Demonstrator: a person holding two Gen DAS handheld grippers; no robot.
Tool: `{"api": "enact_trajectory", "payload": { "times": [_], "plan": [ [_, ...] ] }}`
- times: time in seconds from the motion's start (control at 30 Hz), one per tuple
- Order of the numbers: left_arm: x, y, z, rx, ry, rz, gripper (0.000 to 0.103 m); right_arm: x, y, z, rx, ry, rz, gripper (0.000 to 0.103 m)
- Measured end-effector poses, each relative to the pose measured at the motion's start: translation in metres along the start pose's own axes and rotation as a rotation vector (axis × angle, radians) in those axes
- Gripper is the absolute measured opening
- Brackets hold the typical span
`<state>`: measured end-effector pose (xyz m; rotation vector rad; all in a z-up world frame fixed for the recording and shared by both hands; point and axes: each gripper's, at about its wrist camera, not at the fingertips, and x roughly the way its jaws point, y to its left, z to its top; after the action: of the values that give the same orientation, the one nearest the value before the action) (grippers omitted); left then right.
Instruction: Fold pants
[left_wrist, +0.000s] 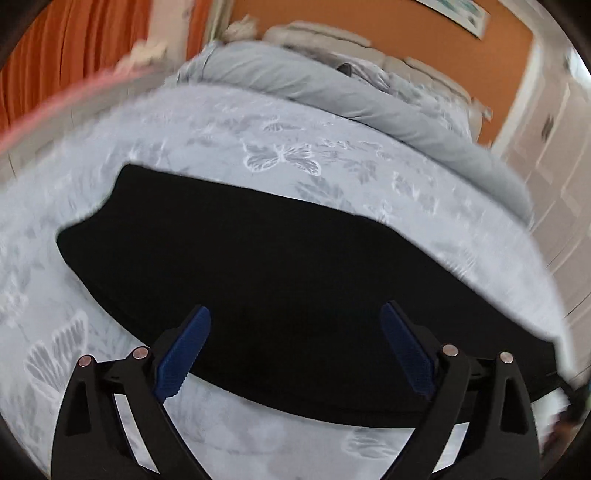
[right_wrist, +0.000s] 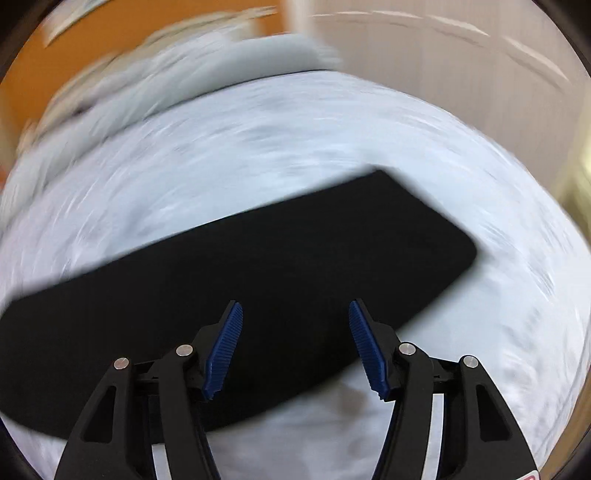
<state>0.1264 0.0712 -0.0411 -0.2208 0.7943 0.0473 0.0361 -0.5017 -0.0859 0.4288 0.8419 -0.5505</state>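
Black pants (left_wrist: 266, 266) lie flat in a long strip across a pale blue bedspread with a butterfly print (left_wrist: 284, 158). My left gripper (left_wrist: 295, 314) is open and empty, hovering over the near edge of the pants towards their left end. In the right wrist view the same pants (right_wrist: 258, 266) stretch from lower left to a squared end at the upper right. My right gripper (right_wrist: 295, 308) is open and empty above the pants' near edge. Both views are blurred by motion.
A rolled grey duvet (left_wrist: 332, 88) and pillows (left_wrist: 317, 33) lie at the head of the bed. An orange curtain (left_wrist: 74, 51) hangs on the left, with white wardrobe doors (left_wrist: 554, 147) on the right. The bedspread (right_wrist: 295, 147) surrounds the pants.
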Motion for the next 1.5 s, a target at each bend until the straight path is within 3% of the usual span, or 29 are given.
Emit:
{"api": "enact_trajectory", "payload": {
  "times": [0.07, 0.13, 0.27, 0.43, 0.47, 0.5, 0.53, 0.63, 0.77, 0.83, 0.9, 1.0, 1.07, 1.2, 1.27, 1.3, 1.4, 1.5],
  "plan": [
    [0.003, -0.012, 0.001, 0.051, -0.024, -0.018, 0.092, -0.009, -0.045, 0.009, 0.131, -0.037, 0.013, 0.060],
    [0.004, -0.017, 0.003, 0.050, -0.046, -0.028, 0.095, -0.013, -0.071, 0.018, 0.181, -0.056, 0.025, 0.060],
    [0.012, -0.021, 0.003, 0.002, -0.048, -0.066, 0.096, 0.001, -0.083, 0.033, 0.126, -0.039, 0.012, 0.060],
    [0.020, -0.029, -0.005, 0.028, -0.018, -0.058, 0.096, 0.037, -0.084, 0.032, 0.059, 0.044, -0.022, 0.062],
    [0.021, -0.030, -0.004, 0.027, -0.020, -0.064, 0.096, 0.037, -0.083, 0.032, 0.045, 0.027, -0.020, 0.059],
    [0.021, -0.031, -0.004, 0.028, -0.024, -0.064, 0.096, 0.035, -0.080, 0.033, 0.027, 0.010, -0.018, 0.044],
    [0.021, -0.032, -0.004, 0.034, -0.032, -0.063, 0.096, 0.033, -0.080, 0.034, 0.015, -0.003, -0.012, 0.017],
    [0.023, -0.035, -0.003, 0.058, -0.044, -0.053, 0.097, 0.019, -0.082, 0.043, 0.029, -0.038, 0.069, 0.011],
    [0.027, -0.039, -0.005, 0.074, -0.033, -0.051, 0.097, 0.006, -0.086, 0.054, 0.012, -0.077, 0.103, 0.012],
    [0.029, -0.040, -0.005, 0.073, -0.028, -0.060, 0.097, 0.025, -0.094, 0.049, 0.010, -0.003, 0.066, 0.035],
    [0.029, -0.041, -0.005, 0.081, -0.031, -0.059, 0.097, 0.034, -0.103, 0.039, 0.010, 0.024, 0.035, 0.044],
    [0.030, -0.043, -0.006, 0.089, -0.031, -0.058, 0.097, 0.007, -0.106, 0.041, -0.005, -0.082, -0.006, 0.046],
    [0.030, -0.044, -0.007, 0.088, -0.028, -0.063, 0.097, -0.005, -0.104, 0.046, -0.011, -0.130, 0.012, 0.049],
    [0.031, -0.046, -0.009, 0.103, -0.028, -0.057, 0.097, 0.014, -0.086, 0.051, -0.064, -0.065, 0.076, 0.049],
    [0.032, -0.046, -0.009, 0.103, -0.023, -0.059, 0.097, 0.032, -0.077, 0.046, -0.113, -0.011, 0.060, 0.034],
    [0.032, -0.046, -0.009, 0.100, -0.021, -0.059, 0.097, 0.040, -0.074, 0.043, -0.128, 0.017, 0.041, 0.014],
    [0.033, -0.044, -0.008, 0.087, -0.014, -0.069, 0.097, 0.028, -0.072, 0.043, -0.126, -0.011, 0.076, 0.009],
    [0.031, -0.043, -0.007, 0.076, -0.016, -0.074, 0.097, -0.012, -0.082, 0.061, -0.086, -0.132, 0.104, 0.009]
  ]
}}
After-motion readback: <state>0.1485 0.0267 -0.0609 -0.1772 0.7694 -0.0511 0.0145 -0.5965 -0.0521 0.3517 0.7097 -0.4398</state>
